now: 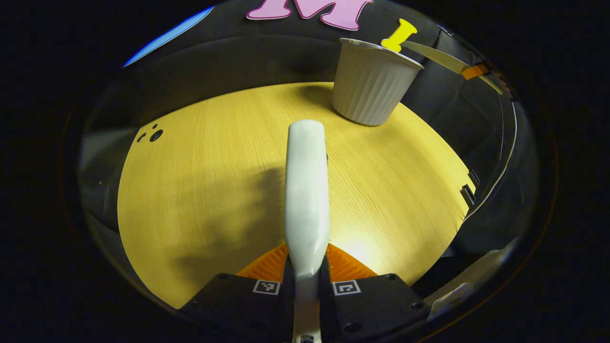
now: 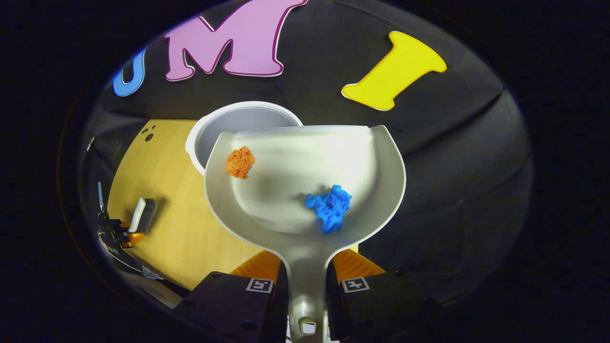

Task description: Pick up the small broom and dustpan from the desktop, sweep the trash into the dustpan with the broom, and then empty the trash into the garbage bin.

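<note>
Left gripper view: left gripper (image 1: 307, 278) was clamped on the white plastic handle of the small broom (image 1: 307, 190), both fingers pressed against its sides. Bristles hidden behind the handle from this angle; handle's near end cut off at the bottom edge. Pale wood-grain desktop (image 1: 190, 190) lay below, with open surface left and right of the handle. White ribbed plastic garbage bin (image 1: 369, 83) stood at the desktop's far right edge, against the black cloth wall (image 1: 238, 52); its inside couldn't be seen from here.

Right gripper view: at far left the left gripper (image 2: 125, 233) showed small and hard to make out, broom (image 2: 143, 214) sticking up from it over the desktop (image 2: 167, 228). Right gripper (image 2: 307, 286) was closed on the stem of the white plastic dustpan (image 2: 295, 166), fingers tight on both sides. Crumpled orange paper ball (image 2: 239, 162) sat at the pan's left wall, crumpled blue paper ball (image 2: 330, 207) lower right, well apart. The pan's front lip overlapped the bin (image 2: 238, 124), hiding the near rim and most of the opening. Desktop's right part was hidden behind the pan.
</note>
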The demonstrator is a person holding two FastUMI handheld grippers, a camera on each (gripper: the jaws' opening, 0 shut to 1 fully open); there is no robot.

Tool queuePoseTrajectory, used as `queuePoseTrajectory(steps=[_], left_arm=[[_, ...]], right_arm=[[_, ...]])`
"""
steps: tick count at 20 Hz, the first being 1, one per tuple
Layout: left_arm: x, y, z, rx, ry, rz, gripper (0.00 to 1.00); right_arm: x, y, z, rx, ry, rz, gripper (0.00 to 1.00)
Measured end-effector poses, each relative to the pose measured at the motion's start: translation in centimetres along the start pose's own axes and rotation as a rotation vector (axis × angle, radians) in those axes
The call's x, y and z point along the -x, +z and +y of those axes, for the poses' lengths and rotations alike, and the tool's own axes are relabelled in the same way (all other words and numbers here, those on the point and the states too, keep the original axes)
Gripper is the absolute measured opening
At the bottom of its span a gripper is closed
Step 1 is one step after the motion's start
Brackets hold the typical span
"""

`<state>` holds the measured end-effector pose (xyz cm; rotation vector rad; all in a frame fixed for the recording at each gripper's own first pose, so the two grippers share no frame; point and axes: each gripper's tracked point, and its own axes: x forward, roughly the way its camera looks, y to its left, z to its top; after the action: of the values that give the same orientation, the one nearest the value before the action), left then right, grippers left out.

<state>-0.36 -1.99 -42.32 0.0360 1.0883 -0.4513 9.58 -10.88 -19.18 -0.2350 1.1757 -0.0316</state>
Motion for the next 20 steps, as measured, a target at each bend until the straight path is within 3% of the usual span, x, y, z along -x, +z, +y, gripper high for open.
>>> queuePoseTrajectory(steps=[7,8,9,12,15,20], left_arm=[[0.1,-0.6,0.8,0.010,-0.004,-0.001,0.26],[0.0,-0.7,1.0,0.010,-0.003,-0.002,0.26],[0.0,-0.7,1.0,0.011,-0.004,-0.002,0.26],[0.1,-0.9,1.3,0.016,-0.007,-0.006,0.26],[0.2,-1.0,1.3,0.024,-0.011,-0.011,0.26],[0.4,-1.2,1.5,0.013,-0.013,-0.011,0.25]], right_arm=[[0.6,4.1,-2.7,0.302,-0.123,0.151,0.37],[0.9,4.7,-2.9,0.353,-0.137,0.179,0.33],[0.9,5.1,-3.2,0.396,-0.148,0.208,0.37],[0.7,6.9,-3.0,0.496,-0.180,0.281,0.37],[0.2,7.4,-2.2,0.525,-0.174,0.296,0.34],[0.2,7.3,-1.7,0.539,-0.171,0.299,0.37]])
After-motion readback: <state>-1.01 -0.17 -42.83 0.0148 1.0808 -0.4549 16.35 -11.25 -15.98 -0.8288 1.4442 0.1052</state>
